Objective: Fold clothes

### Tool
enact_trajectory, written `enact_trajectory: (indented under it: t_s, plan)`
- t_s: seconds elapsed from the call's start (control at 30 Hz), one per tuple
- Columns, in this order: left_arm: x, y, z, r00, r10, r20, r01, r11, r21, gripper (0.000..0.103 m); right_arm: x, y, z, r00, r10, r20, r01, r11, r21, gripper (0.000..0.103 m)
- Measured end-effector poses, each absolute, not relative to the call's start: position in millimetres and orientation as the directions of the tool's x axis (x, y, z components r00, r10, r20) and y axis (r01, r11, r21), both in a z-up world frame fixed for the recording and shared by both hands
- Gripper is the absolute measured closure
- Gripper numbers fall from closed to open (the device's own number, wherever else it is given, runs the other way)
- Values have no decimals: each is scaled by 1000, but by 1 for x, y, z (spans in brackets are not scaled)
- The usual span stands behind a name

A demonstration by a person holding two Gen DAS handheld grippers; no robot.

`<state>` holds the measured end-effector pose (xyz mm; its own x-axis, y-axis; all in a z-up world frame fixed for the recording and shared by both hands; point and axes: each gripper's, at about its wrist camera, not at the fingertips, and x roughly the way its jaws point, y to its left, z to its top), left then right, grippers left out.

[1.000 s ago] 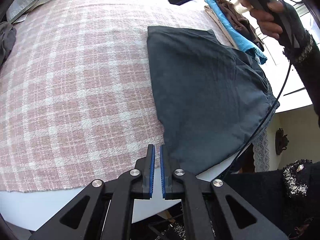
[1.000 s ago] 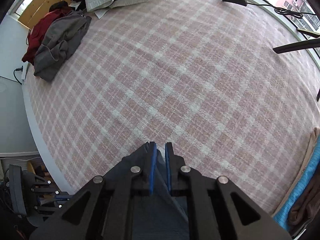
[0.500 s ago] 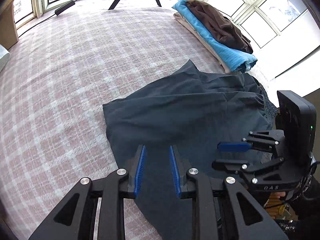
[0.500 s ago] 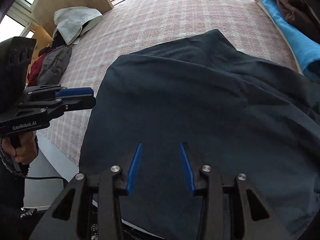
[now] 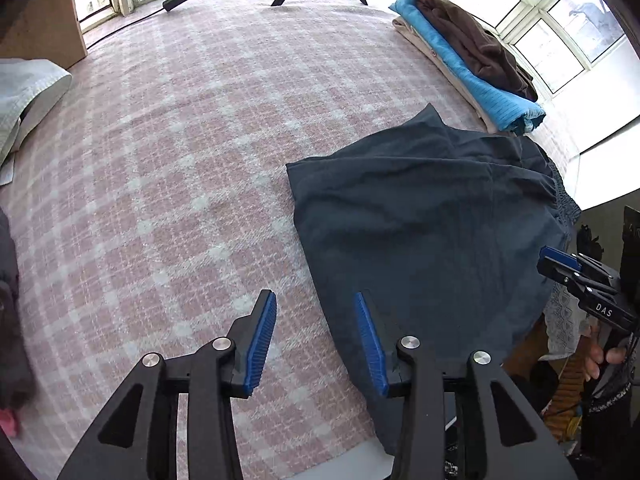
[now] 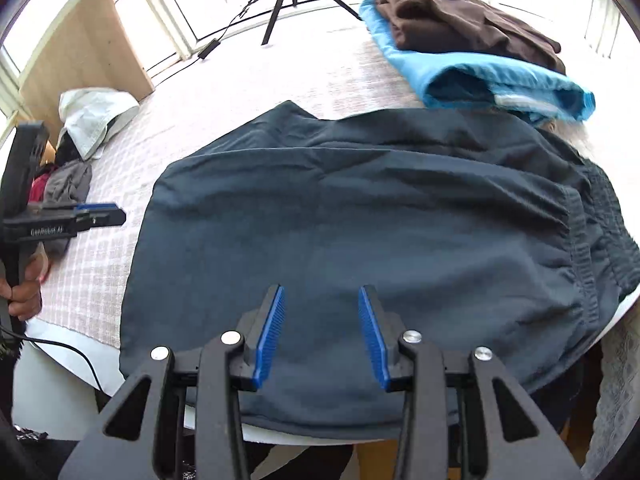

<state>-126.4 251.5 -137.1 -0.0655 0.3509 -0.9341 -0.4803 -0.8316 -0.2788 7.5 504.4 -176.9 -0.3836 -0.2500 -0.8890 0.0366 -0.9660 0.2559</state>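
Hovering over the plaid cloth, the left gripper is opening its jaws with nothing between them. The right gripper hangs spread and empty above the dark shorts, which lie flat at the table's near edge, just before the folded stack.

Strong daylight pours through the windows from eleven to two o'clock, blowing them out to white. In the right wrist view the plaid cloth washes pale under glare. Fisheye bending curves every edge, with dark vignetted corners; focus stays sharp, shadows soft.
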Motion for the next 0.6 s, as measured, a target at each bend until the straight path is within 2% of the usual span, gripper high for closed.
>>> enact_trajectory:
  t_s: [0.07, 0.17, 0.27, 0.6]
  plan:
    - [-119, 247, -143, -38, 363, -931, -458, -834, -307, 60, 5, 522, -184, -366, -248, -897, -4, -963, 269, 65]
    - [-115, 252, -155, -10, 370, -929, -442, -835, -327, 60, -6, 527, -203, -332, -131, -934, -11, -990, 143, 65]
    - [-113, 263, -163, 22, 386, -922, -438, -826, -356, 60, -10, 528, -210, -307, -98, -947, -18, -994, 108, 65]
    - [-104, 286, -176, 61, 375, -925, -460, -812, -360, 60, -1, 484, -187, -373, -176, -911, 54, -984, 168, 65]
